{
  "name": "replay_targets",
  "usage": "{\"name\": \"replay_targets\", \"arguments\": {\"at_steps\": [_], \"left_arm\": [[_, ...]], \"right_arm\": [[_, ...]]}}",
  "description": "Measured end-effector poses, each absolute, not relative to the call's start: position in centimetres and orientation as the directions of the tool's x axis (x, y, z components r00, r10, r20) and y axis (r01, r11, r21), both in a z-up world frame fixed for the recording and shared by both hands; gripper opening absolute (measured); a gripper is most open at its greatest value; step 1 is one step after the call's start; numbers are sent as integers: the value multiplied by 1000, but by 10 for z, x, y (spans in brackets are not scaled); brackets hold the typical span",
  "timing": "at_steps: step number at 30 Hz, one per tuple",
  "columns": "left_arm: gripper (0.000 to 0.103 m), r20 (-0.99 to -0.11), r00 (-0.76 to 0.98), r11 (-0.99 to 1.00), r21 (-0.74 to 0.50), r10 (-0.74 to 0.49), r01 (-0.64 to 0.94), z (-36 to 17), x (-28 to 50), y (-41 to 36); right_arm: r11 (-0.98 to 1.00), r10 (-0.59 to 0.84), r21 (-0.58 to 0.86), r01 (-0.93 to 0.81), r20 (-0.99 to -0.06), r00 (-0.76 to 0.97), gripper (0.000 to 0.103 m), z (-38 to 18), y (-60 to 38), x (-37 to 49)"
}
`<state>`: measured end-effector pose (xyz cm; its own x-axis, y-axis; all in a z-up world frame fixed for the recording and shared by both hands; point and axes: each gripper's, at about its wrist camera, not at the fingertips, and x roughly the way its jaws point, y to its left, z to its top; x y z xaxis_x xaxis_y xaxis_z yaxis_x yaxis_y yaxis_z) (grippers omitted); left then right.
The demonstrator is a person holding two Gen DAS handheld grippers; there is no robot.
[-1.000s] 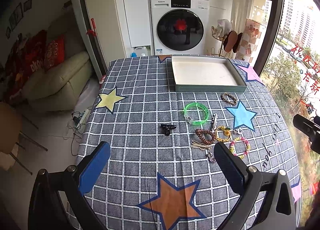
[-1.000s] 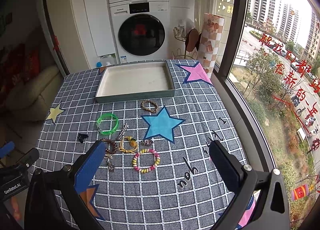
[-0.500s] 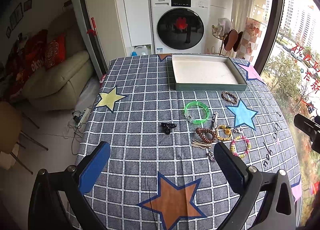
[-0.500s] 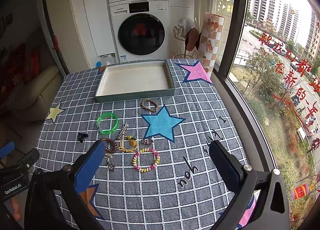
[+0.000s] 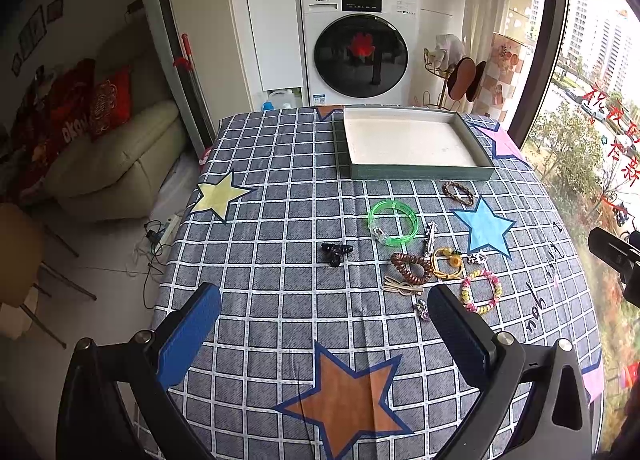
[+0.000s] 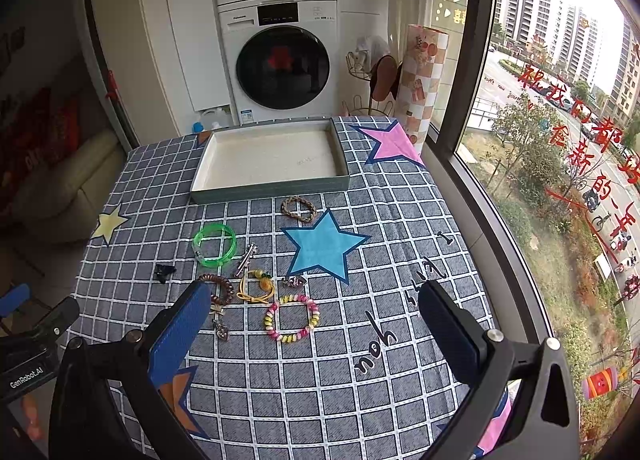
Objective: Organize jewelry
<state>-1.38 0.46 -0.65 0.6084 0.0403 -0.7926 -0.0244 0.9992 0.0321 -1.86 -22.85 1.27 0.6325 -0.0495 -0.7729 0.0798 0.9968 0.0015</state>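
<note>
Jewelry lies loose on the checked tablecloth point(image 5: 256, 260), clustered at frame centre just below the tray point(image 6: 268, 190), which sits bare, so we judge sorting has not begun. We hold both the left gripper point(image 5: 324, 334) and right gripper point(image 6: 316, 330) spread wide, grasping nothing, high above the cloth, likely to survey. Our right view puts the pastel bead bracelet point(image 6: 291, 317) between its fingers; our left view centres the black clip point(image 5: 336, 251) and green bangle point(image 5: 393, 217), with a sofa point(image 5: 116, 164) at left.
</note>
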Motion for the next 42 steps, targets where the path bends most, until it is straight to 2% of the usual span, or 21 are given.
{"name": "replay_targets", "arguments": {"at_steps": [42], "left_arm": [[103, -810, 585, 999, 31, 35, -16, -12, -11, 1]], "right_arm": [[998, -37, 0, 60, -785, 618, 103, 8, -227, -14]]}}
